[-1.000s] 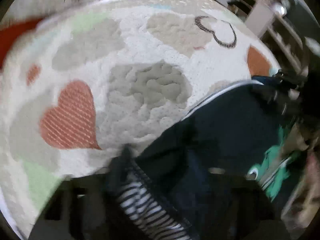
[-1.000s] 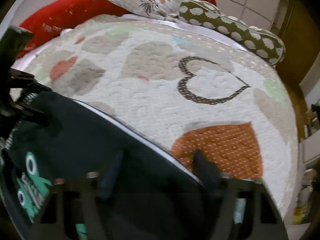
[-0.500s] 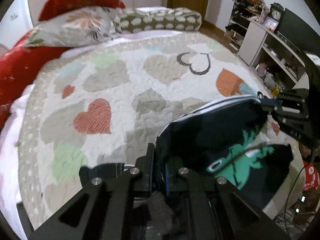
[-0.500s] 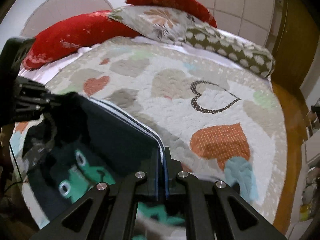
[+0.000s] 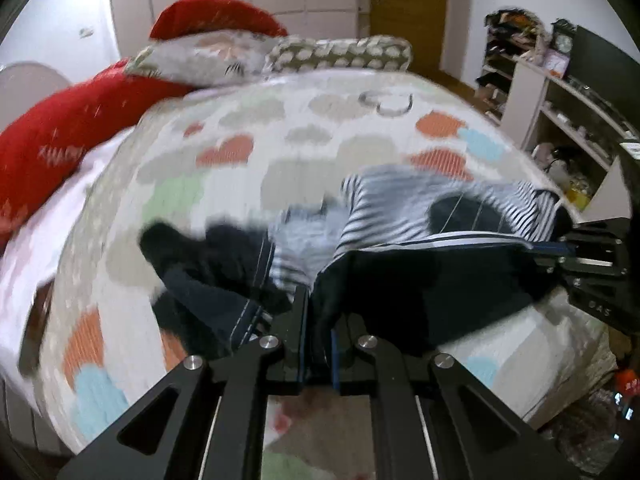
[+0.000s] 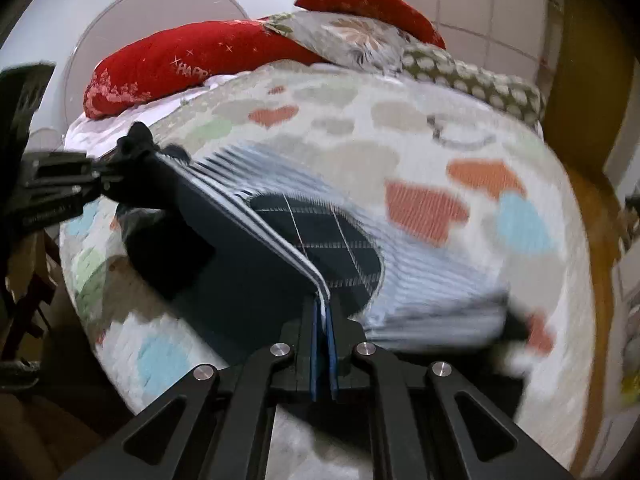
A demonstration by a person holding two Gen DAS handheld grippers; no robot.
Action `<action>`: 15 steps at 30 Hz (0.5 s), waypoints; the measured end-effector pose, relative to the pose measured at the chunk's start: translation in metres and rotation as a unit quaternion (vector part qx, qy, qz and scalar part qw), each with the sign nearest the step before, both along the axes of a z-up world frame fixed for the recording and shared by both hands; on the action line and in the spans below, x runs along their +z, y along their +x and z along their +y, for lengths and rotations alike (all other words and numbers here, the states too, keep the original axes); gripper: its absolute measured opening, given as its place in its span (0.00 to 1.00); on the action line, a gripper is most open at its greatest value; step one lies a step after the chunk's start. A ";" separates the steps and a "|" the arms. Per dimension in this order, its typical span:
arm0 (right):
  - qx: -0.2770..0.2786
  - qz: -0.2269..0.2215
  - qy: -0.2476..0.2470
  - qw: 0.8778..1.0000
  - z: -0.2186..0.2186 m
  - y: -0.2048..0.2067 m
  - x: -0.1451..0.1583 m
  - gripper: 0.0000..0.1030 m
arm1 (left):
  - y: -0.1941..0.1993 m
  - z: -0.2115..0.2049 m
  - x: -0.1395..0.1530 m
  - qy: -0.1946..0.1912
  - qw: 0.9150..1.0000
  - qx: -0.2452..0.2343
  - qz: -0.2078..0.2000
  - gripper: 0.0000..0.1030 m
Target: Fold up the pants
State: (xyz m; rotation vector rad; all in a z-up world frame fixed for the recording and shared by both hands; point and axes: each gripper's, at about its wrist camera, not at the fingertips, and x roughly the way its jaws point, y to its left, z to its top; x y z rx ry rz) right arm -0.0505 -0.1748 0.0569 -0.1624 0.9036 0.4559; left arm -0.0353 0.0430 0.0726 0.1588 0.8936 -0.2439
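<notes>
Both the left gripper (image 5: 318, 332) and right gripper (image 6: 325, 332), clamped on the waistband, have swung the navy pants (image 6: 248, 264) up off the quilt (image 6: 460, 152), stretched taut and ready for laying flat.

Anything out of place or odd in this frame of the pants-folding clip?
Nothing damaged or spilled. The pants hang stretched between the left gripper and right gripper above the bedspread, legs blurred mid-swing.

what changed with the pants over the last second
Both tongs, left and right, lifted the pants by the waistband and swung them out over the heart quilt, so the striped lining now shows instead of the green print. Both grips stayed clamped throughout; the pillows did not move.
</notes>
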 end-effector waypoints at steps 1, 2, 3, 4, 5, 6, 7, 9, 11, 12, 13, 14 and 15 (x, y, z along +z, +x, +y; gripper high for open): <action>-0.005 -0.001 -0.002 1.000 0.001 -0.006 -0.006 0.05 | -0.005 -0.002 -0.009 0.010 1.000 0.006 0.005 0.10; -0.012 -0.002 -0.005 1.000 0.002 -0.013 -0.011 0.05 | -0.010 -0.003 -0.020 0.021 1.000 0.011 0.016 0.13; -0.025 -0.008 -0.012 1.000 0.002 -0.020 -0.018 0.07 | -0.014 -0.003 -0.026 0.029 0.999 0.014 0.022 0.15; -0.036 -0.011 -0.015 0.999 0.000 -0.024 -0.022 0.10 | -0.018 -0.002 -0.031 0.036 0.999 0.016 0.027 0.16; -0.047 -0.011 -0.013 0.999 -0.003 -0.027 -0.024 0.18 | -0.024 0.000 -0.031 0.034 0.999 0.017 0.026 0.17; -0.060 -0.013 -0.003 0.998 -0.008 -0.032 -0.025 0.25 | -0.028 0.003 -0.030 0.030 0.999 0.019 0.026 0.17; -0.075 -0.015 0.013 0.997 -0.015 -0.037 -0.023 0.28 | -0.033 0.007 -0.028 0.025 0.999 0.024 0.027 0.19; -0.103 -0.018 0.044 0.994 -0.032 -0.046 -0.017 0.40 | -0.040 0.019 -0.021 0.015 0.999 0.044 0.027 0.21; -0.139 -0.031 0.067 0.988 -0.053 -0.056 -0.009 0.46 | -0.049 0.030 -0.012 -0.003 0.998 0.059 0.023 0.24; -0.159 -0.039 0.078 0.983 -0.065 -0.061 -0.004 0.50 | -0.054 0.036 -0.006 -0.014 0.997 0.067 0.018 0.27; -0.183 -0.045 0.091 0.978 -0.080 -0.065 0.000 0.52 | -0.059 0.043 -0.001 -0.024 0.997 0.078 0.011 0.32; -0.203 -0.048 0.104 0.972 -0.091 -0.068 0.002 0.57 | -0.062 0.046 0.003 -0.030 0.996 0.083 0.007 0.33; -0.228 -0.047 0.128 0.964 -0.109 -0.069 0.003 0.62 | -0.065 0.049 0.007 -0.037 0.995 0.088 0.004 0.33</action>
